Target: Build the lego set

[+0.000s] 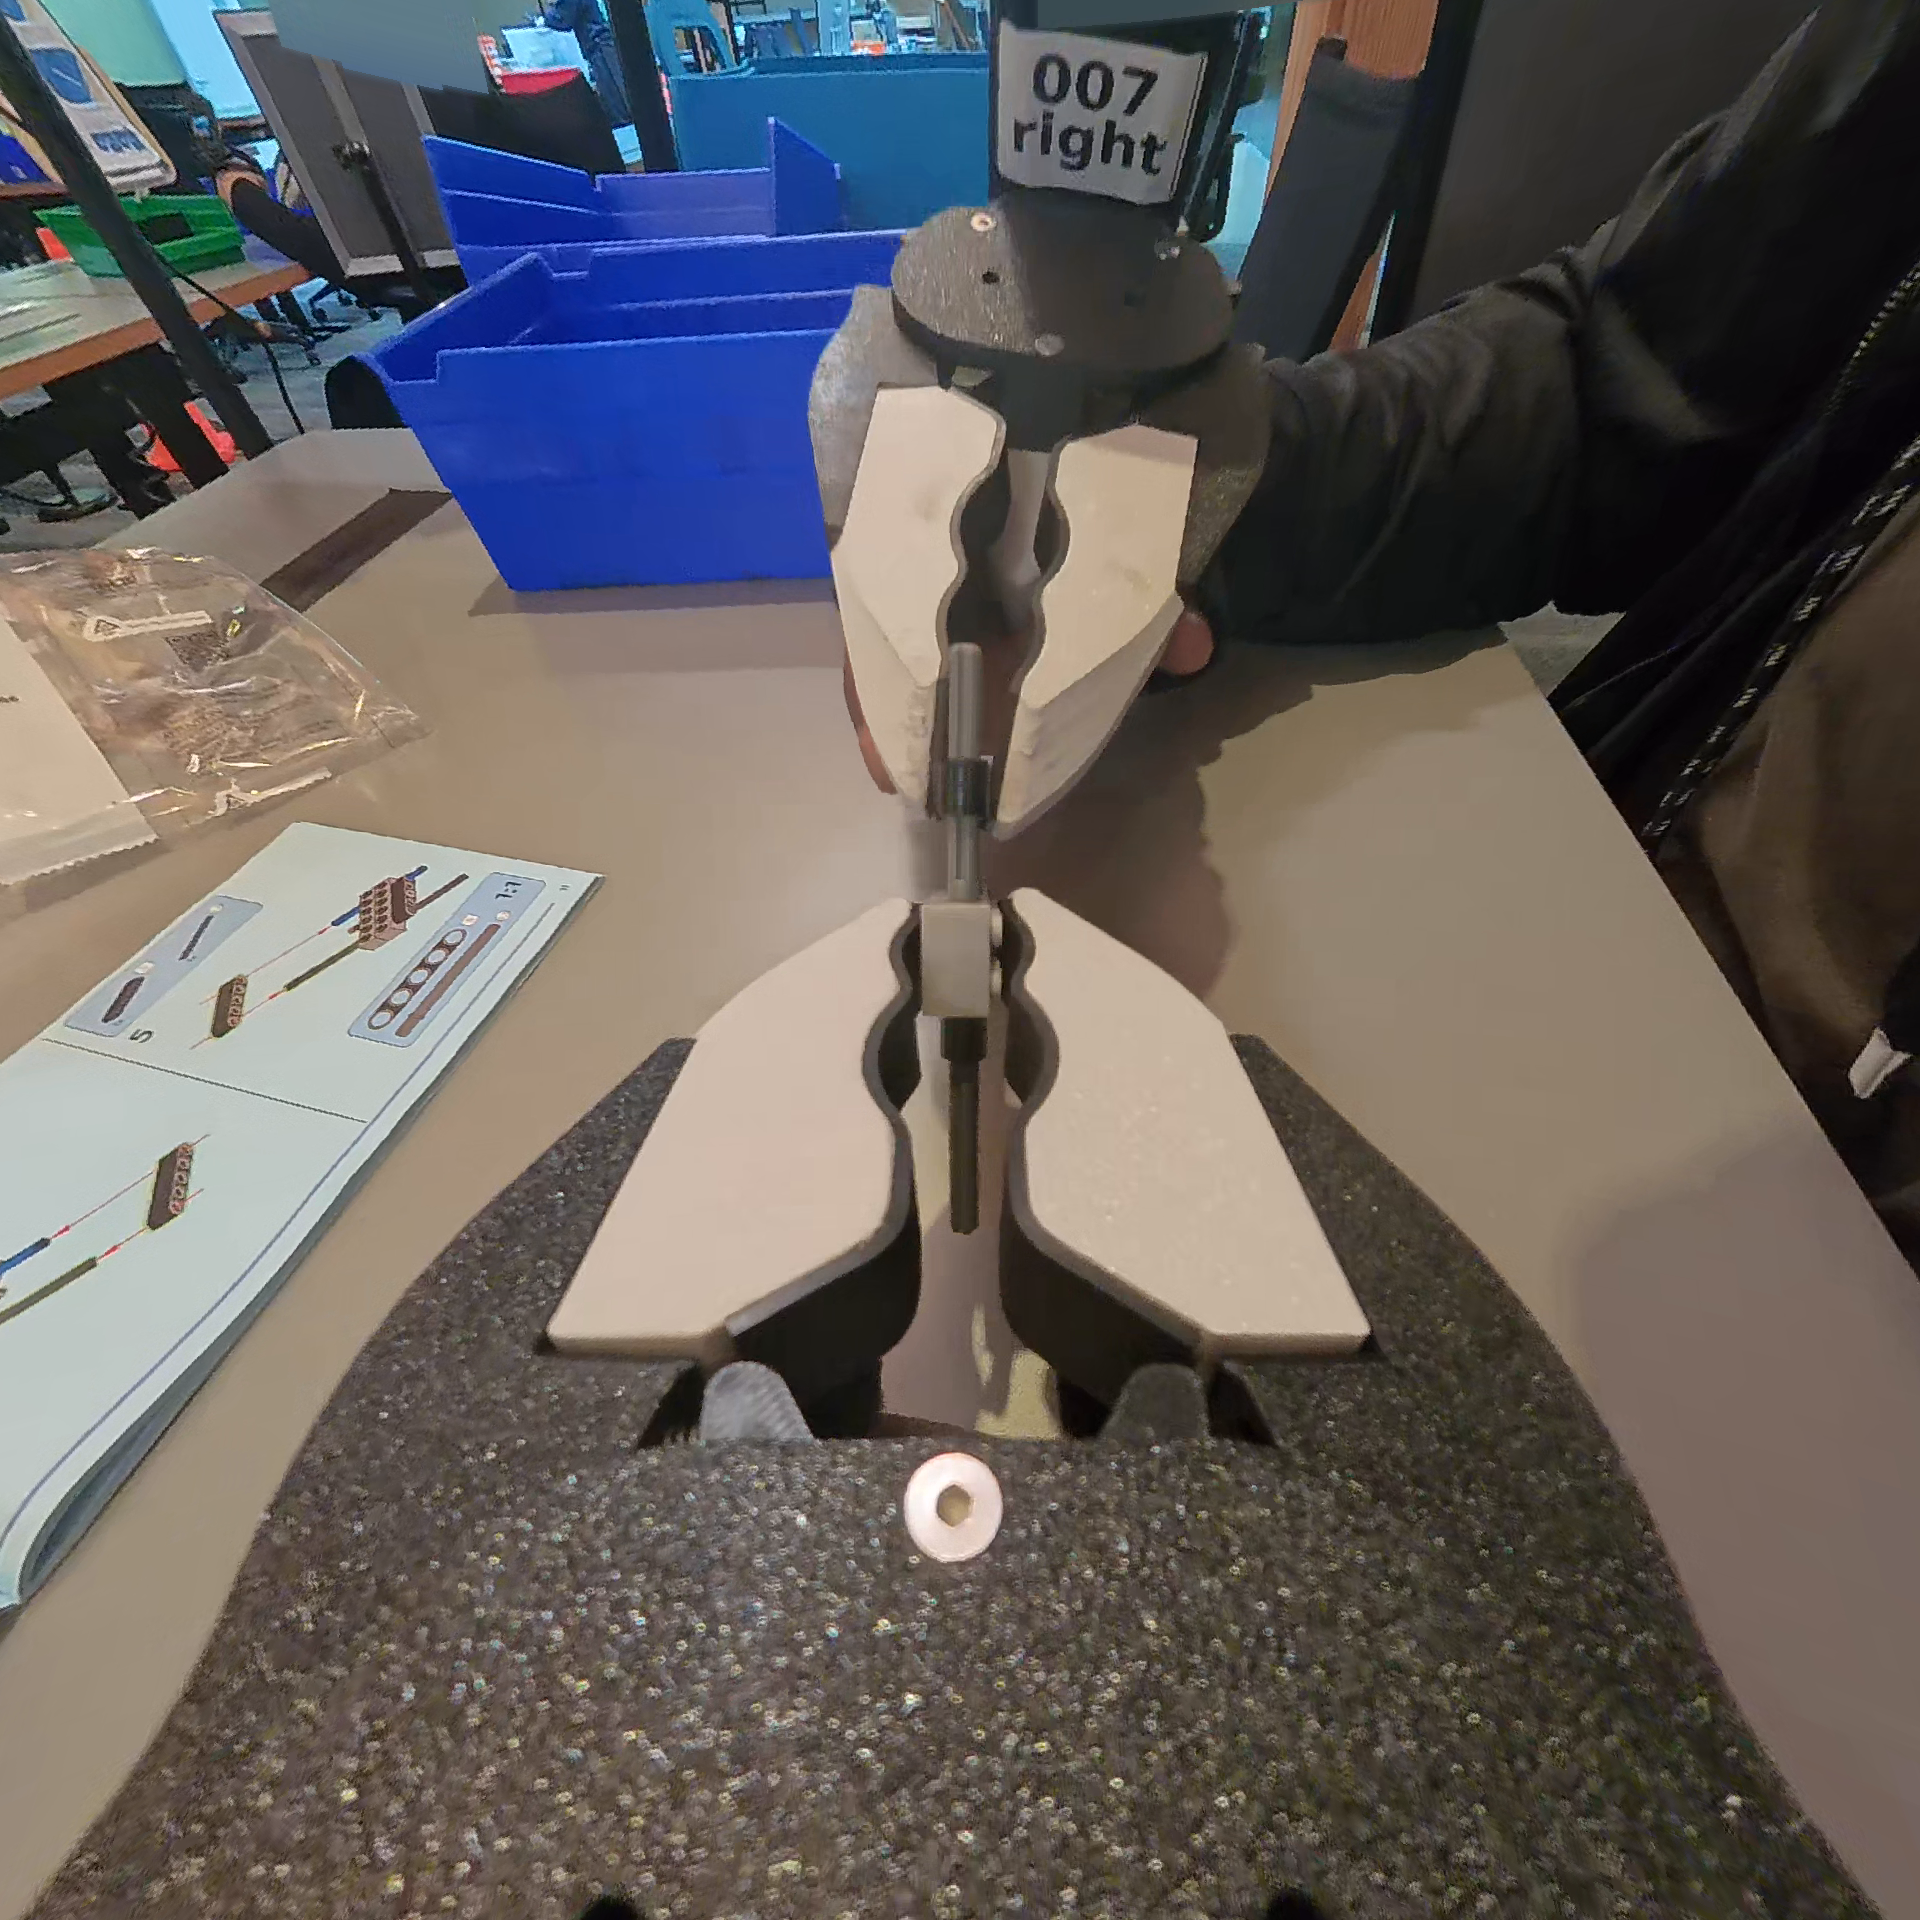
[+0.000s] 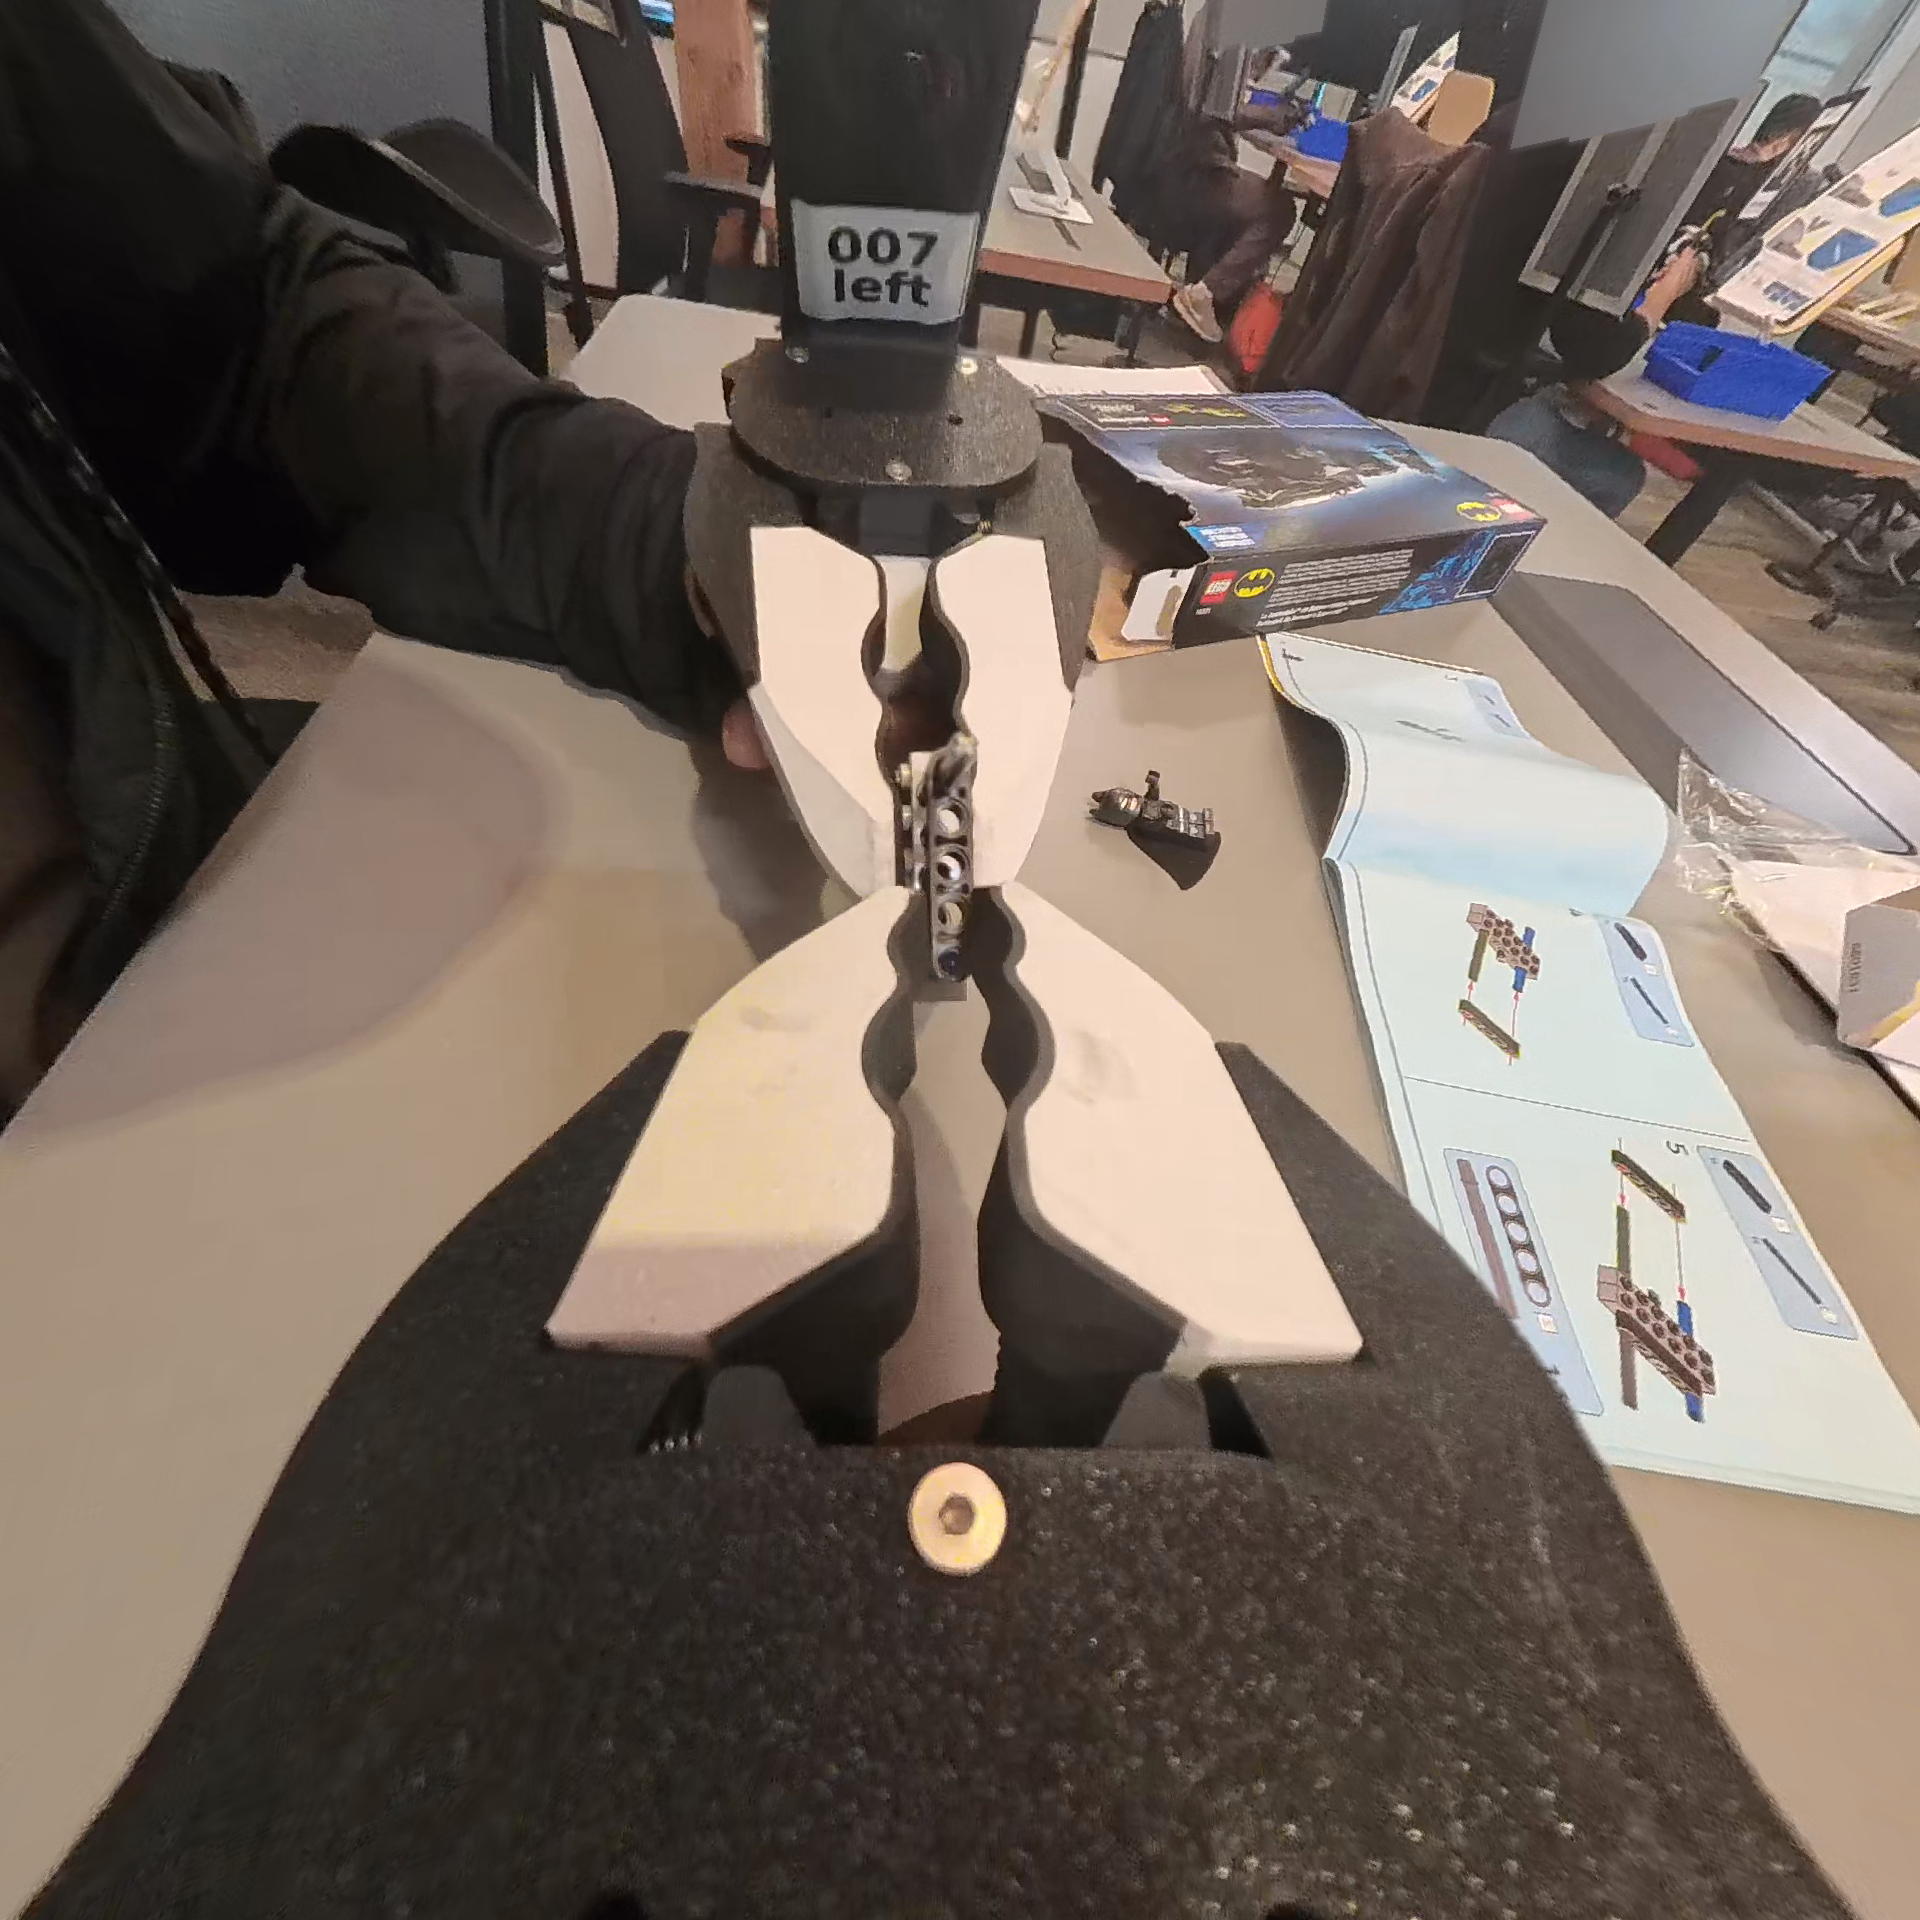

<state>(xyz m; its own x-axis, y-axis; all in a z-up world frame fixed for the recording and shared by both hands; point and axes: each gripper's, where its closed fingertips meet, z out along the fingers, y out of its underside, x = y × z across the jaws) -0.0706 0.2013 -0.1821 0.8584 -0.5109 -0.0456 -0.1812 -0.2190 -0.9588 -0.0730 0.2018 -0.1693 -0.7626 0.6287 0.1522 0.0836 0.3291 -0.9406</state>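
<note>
The left wrist view alone shows blue bins (image 1: 665, 416) at upper centre and a clear plastic bag (image 1: 177, 675) at left. There the left gripper (image 1: 956, 966) clamps a small grey block (image 1: 954, 961) threaded on a thin axle (image 1: 961, 727). Facing it tip to tip, the right gripper (image 1: 961, 790), held in a gloved hand (image 1: 1351, 488), pinches that axle. Only the right wrist view shows the printed toy box (image 2: 1299, 509), a dark minifigure (image 2: 1153, 821) and the holed beam (image 2: 940, 862) at centre. Both show the open instruction booklet (image 2: 1558, 1039); each gripper bears a white label.

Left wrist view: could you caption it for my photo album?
Two hand-held grippers meet tip to tip over a beige table, the left gripper clamping a grey block, the right gripper a thin rod.
</note>
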